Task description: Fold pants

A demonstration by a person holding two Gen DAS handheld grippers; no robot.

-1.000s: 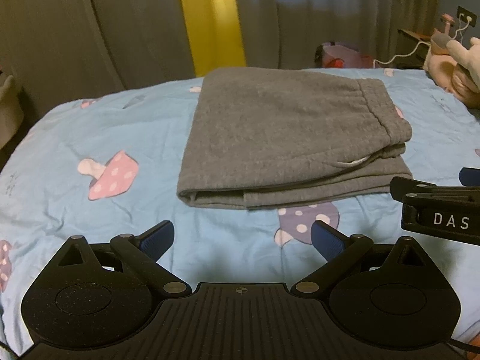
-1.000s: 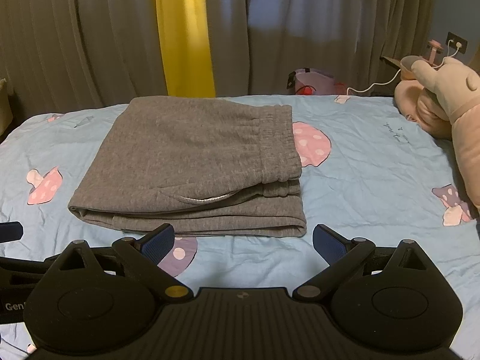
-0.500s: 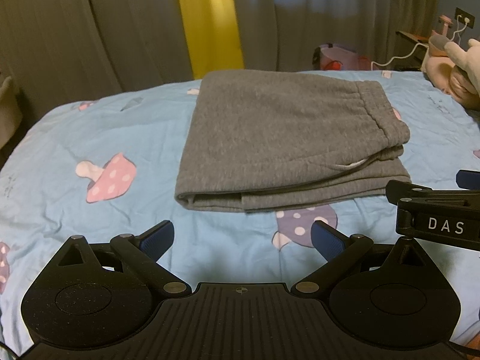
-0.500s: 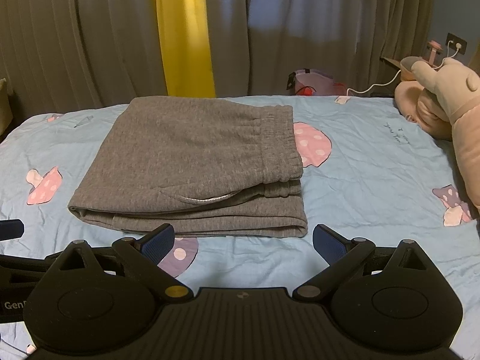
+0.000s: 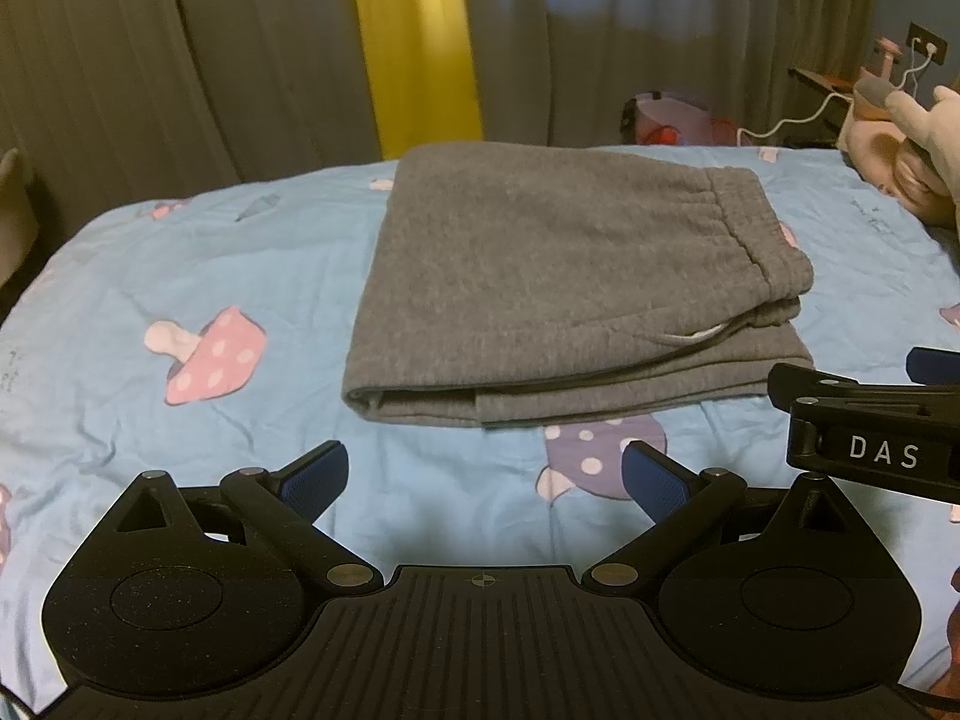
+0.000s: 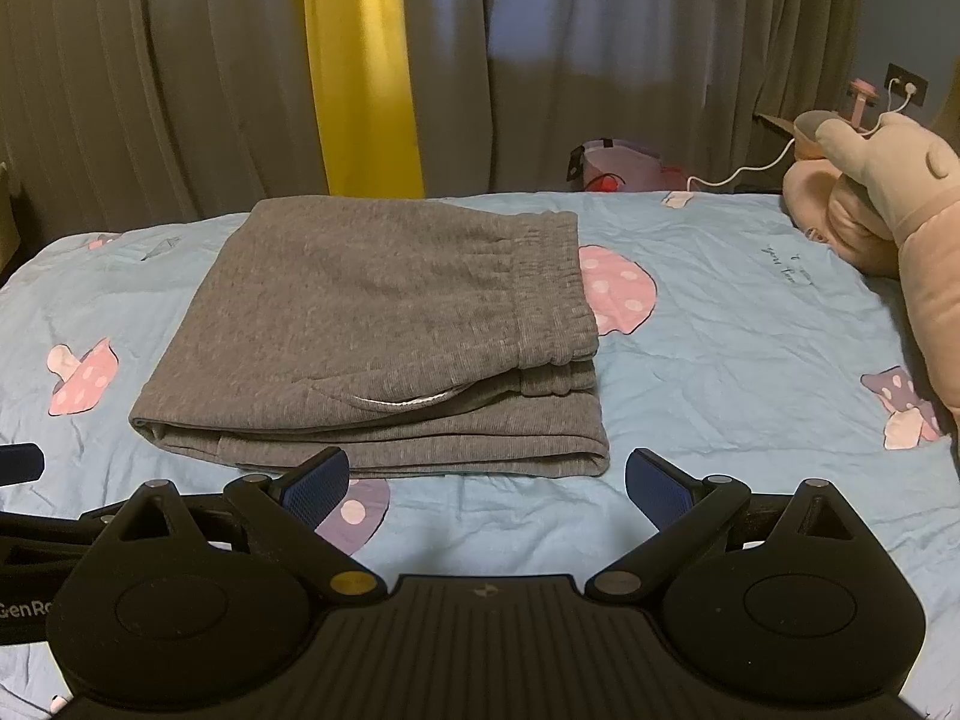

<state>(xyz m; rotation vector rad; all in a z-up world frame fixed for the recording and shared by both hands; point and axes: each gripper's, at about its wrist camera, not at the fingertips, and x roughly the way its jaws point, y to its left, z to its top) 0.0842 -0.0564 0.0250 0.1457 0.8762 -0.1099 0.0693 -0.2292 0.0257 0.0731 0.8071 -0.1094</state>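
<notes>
The grey pants (image 5: 564, 282) lie folded into a compact rectangle on the blue mushroom-print bed sheet (image 5: 180, 276), waistband to the right; they also show in the right wrist view (image 6: 384, 330). My left gripper (image 5: 485, 477) is open and empty, just short of the pants' near edge. My right gripper (image 6: 487, 483) is open and empty, its left fingertip over the near edge of the pants. The right gripper's body (image 5: 870, 438) shows at the right edge of the left wrist view.
Grey and yellow curtains (image 6: 360, 60) hang behind the bed. Pink plush toys (image 6: 888, 204) lie at the right of the bed. A bag (image 6: 618, 165), a white cable (image 6: 744, 171) and a wall socket (image 6: 906, 84) are at the back right.
Both grippers have eased slightly back and up from the pants. The pants have not moved. Both grippers stay open.
</notes>
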